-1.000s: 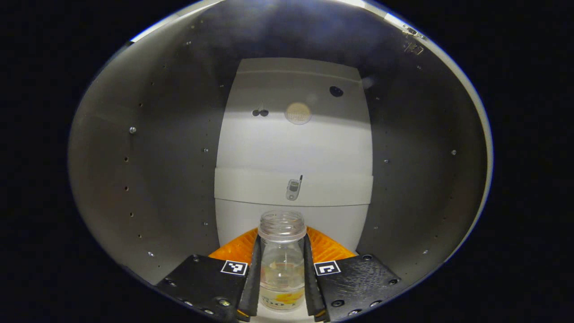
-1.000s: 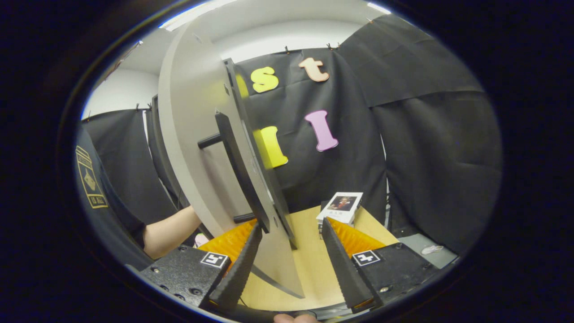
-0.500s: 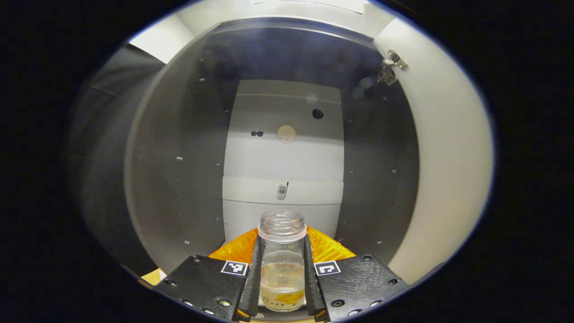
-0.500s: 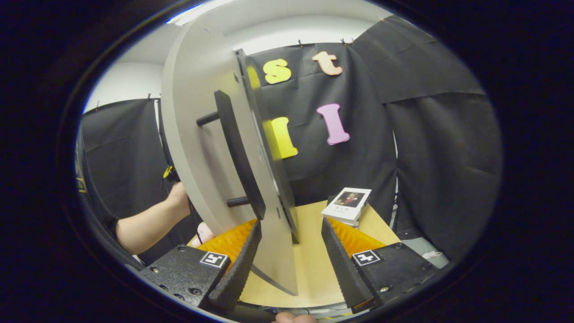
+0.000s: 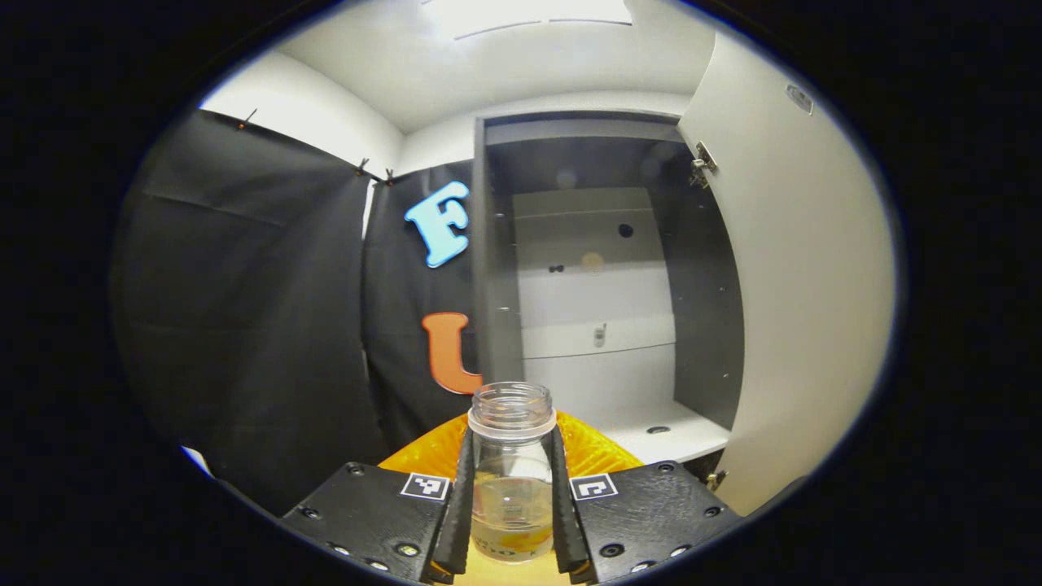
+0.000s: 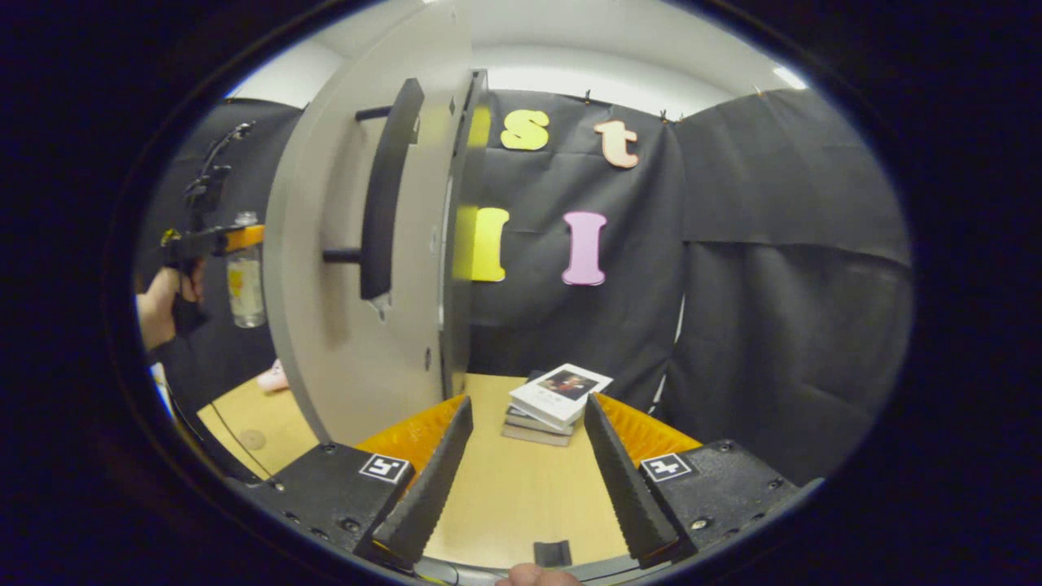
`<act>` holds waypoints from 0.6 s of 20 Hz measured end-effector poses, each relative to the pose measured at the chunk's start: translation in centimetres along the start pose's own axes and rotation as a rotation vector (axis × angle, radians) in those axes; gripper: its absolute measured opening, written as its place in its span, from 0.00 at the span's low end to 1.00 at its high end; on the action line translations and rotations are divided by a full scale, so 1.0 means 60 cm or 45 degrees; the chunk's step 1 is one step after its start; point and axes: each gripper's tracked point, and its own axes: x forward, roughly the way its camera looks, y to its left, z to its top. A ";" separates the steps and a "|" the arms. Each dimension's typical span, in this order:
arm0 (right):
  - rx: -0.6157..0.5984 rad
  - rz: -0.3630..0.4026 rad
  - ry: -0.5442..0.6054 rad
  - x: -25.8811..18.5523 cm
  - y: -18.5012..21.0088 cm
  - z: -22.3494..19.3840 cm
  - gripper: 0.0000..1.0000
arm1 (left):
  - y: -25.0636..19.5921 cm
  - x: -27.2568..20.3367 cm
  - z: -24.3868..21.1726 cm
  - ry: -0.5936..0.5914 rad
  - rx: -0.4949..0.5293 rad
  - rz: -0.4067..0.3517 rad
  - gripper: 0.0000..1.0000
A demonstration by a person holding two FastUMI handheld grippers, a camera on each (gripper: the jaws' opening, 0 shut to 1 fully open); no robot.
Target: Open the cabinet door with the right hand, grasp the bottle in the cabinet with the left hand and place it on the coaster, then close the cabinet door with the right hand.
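Observation:
A clear uncapped bottle with a little liquid stands upright between my left gripper's fingers, which are shut on its body. It is outside the open cabinet, whose white floor lies beyond. In the right gripper view the same bottle hangs in the left gripper at far left, above the table. The grey cabinet door with its black bar handle stands open, left of my right gripper. That gripper is open and holds nothing. A small round disc, perhaps the coaster, lies on the table.
The open door rises along the right of the left gripper view. A stack of books lies on the wooden table ahead of my right gripper. A pink object sits by the door's foot. A hand holds the left gripper.
My left gripper has drawn the bottle back out of the cabinet into the booth. My right gripper has come off the door's edge, which now stands to its left.

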 end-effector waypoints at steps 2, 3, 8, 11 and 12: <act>0.103 -0.103 0.108 0.007 -0.034 -0.065 0.90 | 0.044 -0.035 -0.016 -0.004 0.029 0.047 0.39; 0.178 -0.120 0.206 0.012 -0.040 -0.107 0.90 | 0.067 -0.048 -0.034 0.000 0.049 0.078 0.40; 0.487 -0.334 0.621 -0.005 -0.099 -0.277 0.89 | 0.120 -0.091 -0.151 0.070 0.045 0.085 0.39; 0.382 -0.443 0.683 -0.036 -0.124 -0.319 0.89 | 0.125 -0.115 -0.256 0.125 0.012 0.066 0.39; 0.347 -0.471 0.684 -0.043 -0.129 -0.325 0.89 | 0.128 -0.121 -0.293 0.142 0.003 0.068 0.40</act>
